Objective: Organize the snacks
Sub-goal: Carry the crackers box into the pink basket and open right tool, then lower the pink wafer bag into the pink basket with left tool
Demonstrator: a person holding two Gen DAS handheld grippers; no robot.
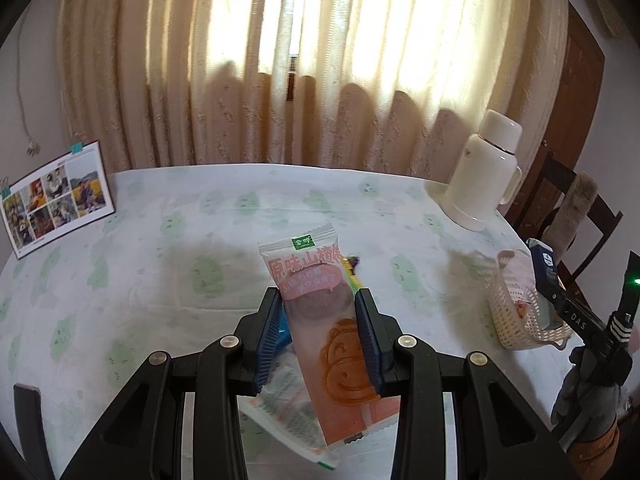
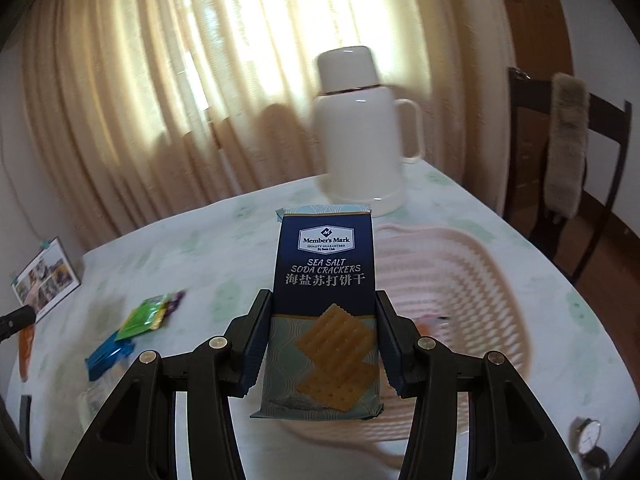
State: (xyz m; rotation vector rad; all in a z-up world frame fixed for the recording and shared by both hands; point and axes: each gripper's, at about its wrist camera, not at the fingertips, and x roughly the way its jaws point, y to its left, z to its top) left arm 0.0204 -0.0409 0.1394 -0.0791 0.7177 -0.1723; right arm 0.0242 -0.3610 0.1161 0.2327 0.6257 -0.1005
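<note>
My left gripper [image 1: 318, 300] is shut on a pink hawthorn snack packet [image 1: 320, 304] and holds it above the table. A white snack packet [image 1: 280, 396] lies beneath it. My right gripper [image 2: 324, 300] is shut on a navy soda cracker pack [image 2: 324, 280] and holds it over the pink mesh basket [image 2: 460, 280]. In the left wrist view the basket [image 1: 516, 312] stands at the right, with the cracker pack [image 1: 544, 268] and the right gripper [image 1: 580, 316] above it. A green packet [image 2: 146, 316] and a blue packet [image 2: 106, 354] lie on the table to the left.
A white thermos jug [image 2: 364, 132] stands at the table's far side behind the basket. A photo calendar [image 1: 56, 200] stands at the far left. A wristwatch [image 2: 590, 440] lies near the right front edge. A dark wooden chair [image 2: 568, 152] stands to the right.
</note>
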